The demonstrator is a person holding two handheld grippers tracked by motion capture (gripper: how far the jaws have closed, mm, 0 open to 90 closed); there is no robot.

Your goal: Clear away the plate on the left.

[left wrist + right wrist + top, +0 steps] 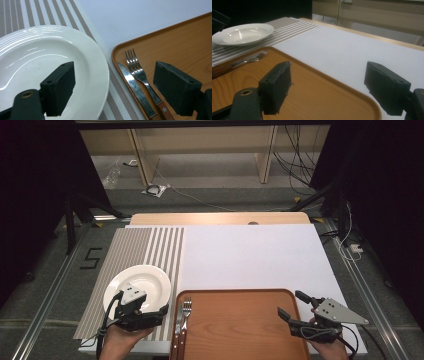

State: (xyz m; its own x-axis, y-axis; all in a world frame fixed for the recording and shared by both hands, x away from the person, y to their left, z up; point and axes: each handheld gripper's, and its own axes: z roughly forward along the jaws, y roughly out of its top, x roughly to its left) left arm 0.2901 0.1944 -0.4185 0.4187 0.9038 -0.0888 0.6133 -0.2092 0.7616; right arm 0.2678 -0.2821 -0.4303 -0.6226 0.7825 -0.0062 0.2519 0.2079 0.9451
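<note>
A white plate rests on a striped placemat at the front left. Beside it a brown tray carries a fork and a knife along its left edge. My left gripper hovers open at the plate's near rim. In the left gripper view its gripper has one jaw over the plate and the other over the tray, with the fork and knife below the gap. My right gripper stands open over the tray's right edge and holds nothing.
A white mat covers the table's middle and right, behind the tray. The wooden table edge shows at the back. In the right gripper view, the tray, fork and plate lie ahead to the left.
</note>
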